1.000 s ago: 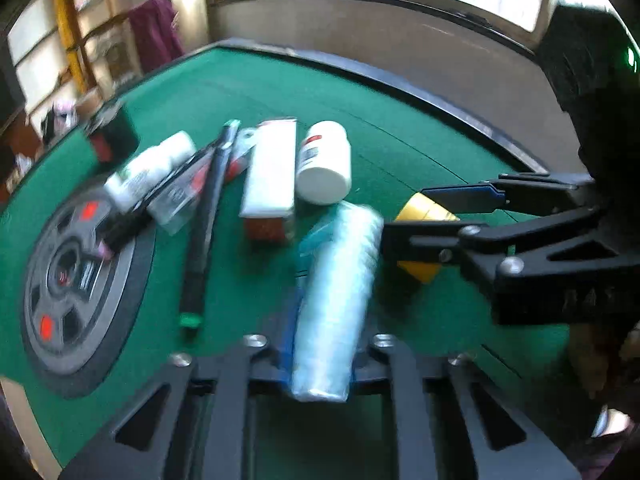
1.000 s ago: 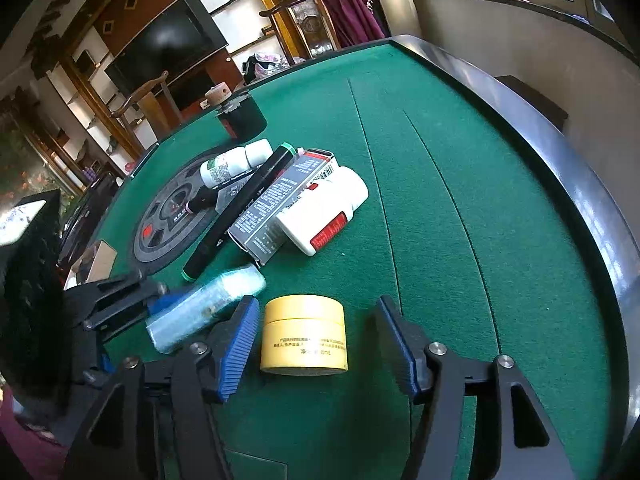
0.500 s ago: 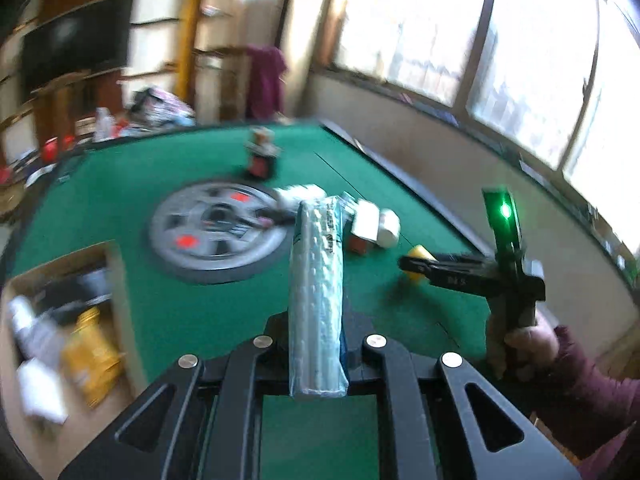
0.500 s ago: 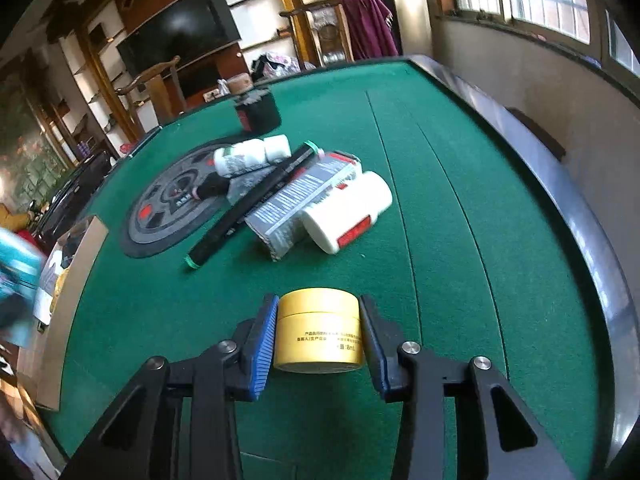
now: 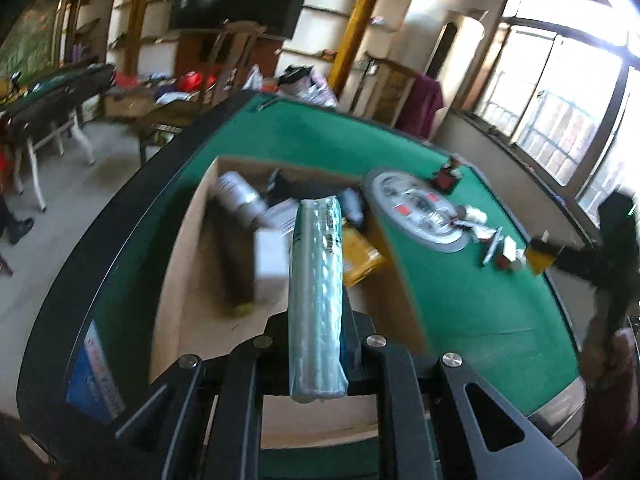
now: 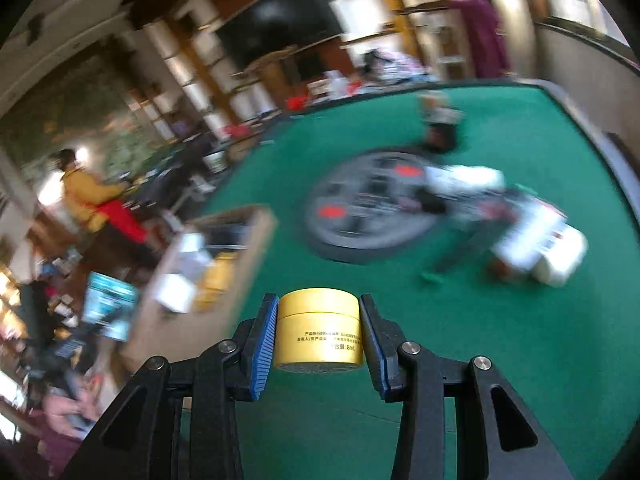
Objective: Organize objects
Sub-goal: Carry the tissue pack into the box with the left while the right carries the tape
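Note:
My left gripper (image 5: 316, 320) is shut on a long pale teal pack (image 5: 316, 280) that sticks out forward. It hangs over an open cardboard box (image 5: 188, 232) holding a silver bottle, white cartons and a yellow pack. My right gripper (image 6: 320, 320) is shut on a small yellow jar (image 6: 320, 332), both blue pads (image 6: 264, 336) pressing its sides above the green table (image 6: 500, 340). In the left wrist view the same jar (image 5: 540, 254) shows blurred at the far right. The box (image 6: 256, 240) lies left of the jar in the right wrist view.
A grey round disc (image 6: 368, 208) lies mid-table. Beside it are a white bottle (image 6: 560, 260), a white carton (image 6: 532, 228), a black pen and a small dark box (image 5: 448, 176). A blue-white pack (image 5: 96, 376) lies at the table's near left rim. A person in yellow (image 6: 84, 196) stands far back.
My left gripper swung left with the teal pack, from the pile to over the cardboard box. My right gripper closed on the yellow jar and lifted it off the table.

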`<state>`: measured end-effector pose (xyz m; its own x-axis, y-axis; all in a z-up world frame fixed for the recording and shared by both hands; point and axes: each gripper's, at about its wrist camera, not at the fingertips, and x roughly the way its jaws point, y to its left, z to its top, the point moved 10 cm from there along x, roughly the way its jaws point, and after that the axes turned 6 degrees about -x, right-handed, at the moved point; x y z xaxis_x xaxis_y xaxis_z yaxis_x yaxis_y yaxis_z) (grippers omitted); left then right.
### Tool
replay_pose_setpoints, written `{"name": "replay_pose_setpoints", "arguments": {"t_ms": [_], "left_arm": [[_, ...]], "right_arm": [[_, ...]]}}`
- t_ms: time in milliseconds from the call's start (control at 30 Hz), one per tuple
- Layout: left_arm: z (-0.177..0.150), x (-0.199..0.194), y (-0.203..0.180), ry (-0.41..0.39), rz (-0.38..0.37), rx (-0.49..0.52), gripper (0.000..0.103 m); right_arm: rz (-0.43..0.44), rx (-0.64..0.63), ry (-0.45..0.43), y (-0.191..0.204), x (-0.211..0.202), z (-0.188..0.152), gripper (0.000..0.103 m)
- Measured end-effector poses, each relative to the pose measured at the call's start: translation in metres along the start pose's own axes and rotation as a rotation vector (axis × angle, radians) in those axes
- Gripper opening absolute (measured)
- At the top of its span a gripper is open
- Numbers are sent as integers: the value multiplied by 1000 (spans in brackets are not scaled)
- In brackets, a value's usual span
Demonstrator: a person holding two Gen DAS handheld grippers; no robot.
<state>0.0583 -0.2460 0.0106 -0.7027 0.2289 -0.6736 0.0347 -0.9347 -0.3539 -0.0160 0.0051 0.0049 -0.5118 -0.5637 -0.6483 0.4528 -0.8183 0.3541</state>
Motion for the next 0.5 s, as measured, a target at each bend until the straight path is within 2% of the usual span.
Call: {"name": "replay_pose_setpoints", "arguments": {"t_ms": [67, 167, 300, 433, 500], "left_arm": [[-4, 10, 12, 21, 18, -6, 13], [-5, 28, 28, 60, 43, -21, 13], [-5, 49, 49, 89, 102, -24, 14], [-1, 62, 67, 98, 143, -57, 16], [1, 63, 69, 96, 129, -78, 20]], "right_arm": [[65, -33, 40, 40, 22, 7, 44], [120, -82, 116, 89, 64, 4, 44], [119, -145, 249, 134, 134, -20, 44], [96, -188, 326, 155, 184, -35, 44], [76, -211, 340, 158, 198, -37, 44]]}}
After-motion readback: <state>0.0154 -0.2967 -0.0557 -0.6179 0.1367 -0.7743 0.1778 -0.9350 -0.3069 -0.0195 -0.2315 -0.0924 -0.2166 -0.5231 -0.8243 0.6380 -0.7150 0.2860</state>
